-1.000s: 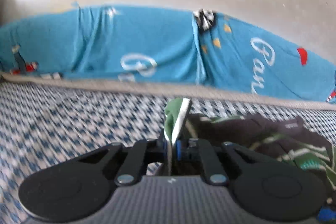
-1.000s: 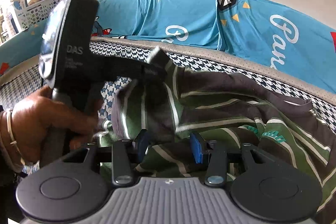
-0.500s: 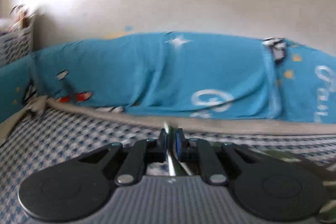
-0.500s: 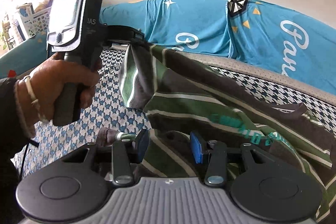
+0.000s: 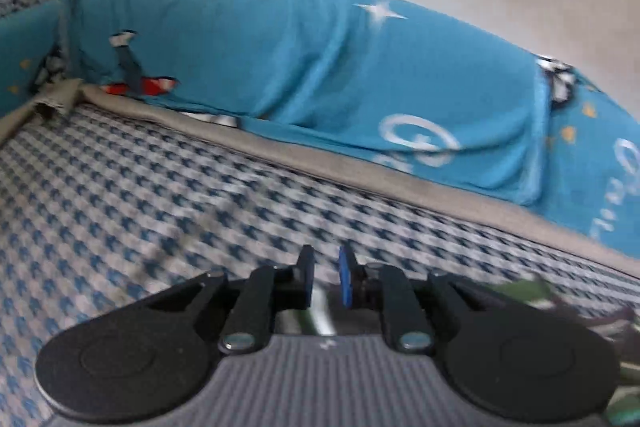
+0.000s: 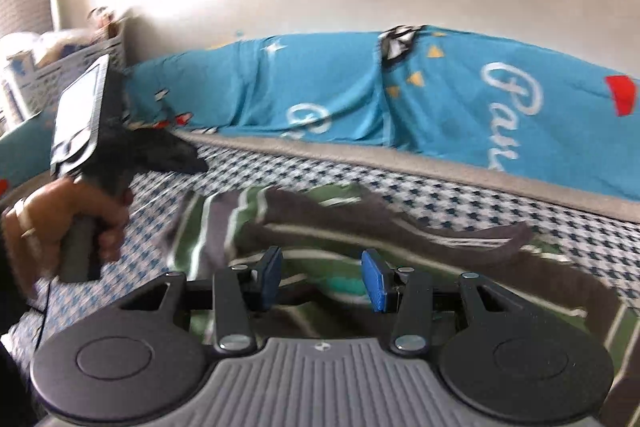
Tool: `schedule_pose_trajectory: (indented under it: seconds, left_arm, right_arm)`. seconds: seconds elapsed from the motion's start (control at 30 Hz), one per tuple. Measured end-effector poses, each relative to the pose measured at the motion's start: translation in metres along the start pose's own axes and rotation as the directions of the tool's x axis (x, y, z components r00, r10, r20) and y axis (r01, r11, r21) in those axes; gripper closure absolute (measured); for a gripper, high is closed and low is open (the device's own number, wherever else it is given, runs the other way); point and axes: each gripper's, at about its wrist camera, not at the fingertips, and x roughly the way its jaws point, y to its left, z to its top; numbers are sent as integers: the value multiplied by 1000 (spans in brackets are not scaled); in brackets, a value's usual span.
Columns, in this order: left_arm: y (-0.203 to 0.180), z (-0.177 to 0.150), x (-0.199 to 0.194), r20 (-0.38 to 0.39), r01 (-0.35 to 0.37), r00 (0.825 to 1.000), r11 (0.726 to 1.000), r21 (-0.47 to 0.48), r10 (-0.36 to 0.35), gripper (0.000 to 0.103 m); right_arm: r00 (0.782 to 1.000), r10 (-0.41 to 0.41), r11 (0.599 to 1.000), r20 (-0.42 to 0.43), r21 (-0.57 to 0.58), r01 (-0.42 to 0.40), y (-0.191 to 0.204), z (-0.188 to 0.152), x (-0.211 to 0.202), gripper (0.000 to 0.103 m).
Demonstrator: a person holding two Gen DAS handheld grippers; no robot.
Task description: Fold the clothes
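The striped garment (image 6: 320,227) now lies rumpled on the checked mattress (image 5: 140,187), dropped from the left gripper (image 5: 324,277), whose jaws stand narrowly parted and empty. Right gripper (image 6: 320,277) gapes wide above it. A regrasp seems due.

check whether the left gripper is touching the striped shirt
Apart. The right wrist view shows the left gripper raised, with checked bed cover visible between its fingers and the striped shirt lying below.
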Motion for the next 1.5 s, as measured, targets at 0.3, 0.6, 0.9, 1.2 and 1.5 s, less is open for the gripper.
schedule_pose_trajectory:
  seconds: [0.3,0.6,0.9,1.2,1.5]
  left_arm:
    - [-39,-26,-11,-64,117,992,989,87,-112,84]
    - [-56,-41,-13,-108,171,982,975,140,-157,74]
    - [-58,-42,-3,-122,172,980,977,128,-156,71]
    - [-63,-48,5,-136,176,978,973,152,-156,64]
    - [-66,-51,8,-127,169,981,967,191,-147,61]
  right_arm:
    - [986,-167,981,23,107,164,-52,4,7,60]
    - [964,-266,938,-8,228,261,-106,6,29,56]
    - [962,-265,943,-59,192,272,-119,4,63,56]
    - [961,-259,950,-100,153,272,-124,-3,86,54]
    - [950,-299,949,-93,74,306,-116,-4,95,54]
